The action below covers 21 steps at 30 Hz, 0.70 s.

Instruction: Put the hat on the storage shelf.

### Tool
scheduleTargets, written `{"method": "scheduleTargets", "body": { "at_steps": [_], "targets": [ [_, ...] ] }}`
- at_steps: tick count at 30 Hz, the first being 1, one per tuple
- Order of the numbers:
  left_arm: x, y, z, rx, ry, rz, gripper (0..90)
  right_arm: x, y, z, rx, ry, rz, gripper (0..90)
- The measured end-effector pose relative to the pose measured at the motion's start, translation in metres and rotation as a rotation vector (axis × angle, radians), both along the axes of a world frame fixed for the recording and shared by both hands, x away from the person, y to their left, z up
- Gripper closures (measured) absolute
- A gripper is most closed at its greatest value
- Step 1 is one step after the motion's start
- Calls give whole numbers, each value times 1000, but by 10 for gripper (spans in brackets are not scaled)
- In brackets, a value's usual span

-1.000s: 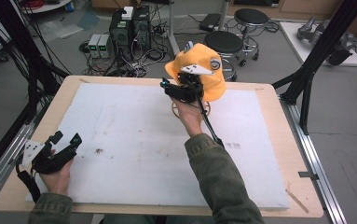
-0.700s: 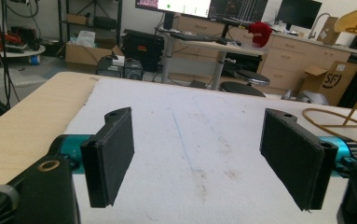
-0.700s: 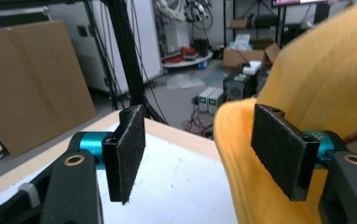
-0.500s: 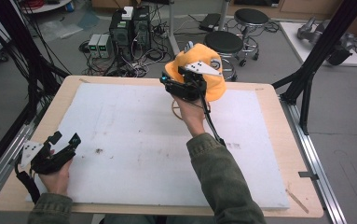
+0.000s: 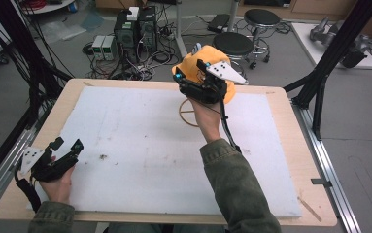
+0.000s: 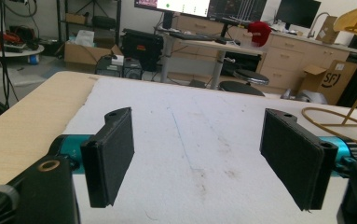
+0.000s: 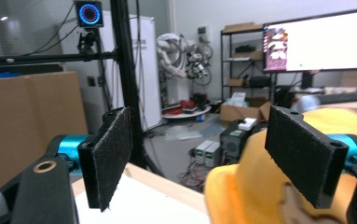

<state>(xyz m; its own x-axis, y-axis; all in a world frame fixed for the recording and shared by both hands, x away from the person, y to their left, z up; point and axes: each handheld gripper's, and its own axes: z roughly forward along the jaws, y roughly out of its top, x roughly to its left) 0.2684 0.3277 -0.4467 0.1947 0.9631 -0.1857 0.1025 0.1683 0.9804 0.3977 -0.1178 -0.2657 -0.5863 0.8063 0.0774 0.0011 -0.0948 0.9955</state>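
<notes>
right tongs [image 5: 189, 74] are up over the soft orange-yellow cap [image 5: 225, 90] perched on a thin wooden hat stand with a ring base [image 5: 189, 112] at the far edge of the white foam-covered worktop [image 5: 140, 145], and it reads like a let-go step: in the right gripper view the black pads [image 7: 113, 156] stand wide with nothing pinched, the cap's orange cloth just below and beside the right pad. those jaws have just been opening, and nothing sits between them. against the earlier high view the right hand has lifted and drifted a little to the left off the cap, while the cap stays on its stand. left tongs [image 5: 67, 144] rest near the worktop's near left corner, jaws spread wide and empty, unmoved. next move, i'd judge, calls for drawing the right hand clear without snagging the cloth or tipping the light stand.
</notes>
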Motion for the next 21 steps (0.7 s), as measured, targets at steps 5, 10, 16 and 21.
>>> {"method": "scheduleTargets", "body": {
  "at_steps": [5,10,16,21],
  "targets": [
    [0,-1,0,2,0,-2,261,-11,-16,3,-18,-36,-46,219],
    [0,-1,0,5,2,-4,261,-24,-35,1,-17,-40,-67,218],
    [0,-2,0,8,2,-6,261,-37,-56,-8,-30,-31,-77,219],
    [0,-2,0,11,5,-9,261,-45,-73,-17,-28,-18,-100,218]
  ]
}}
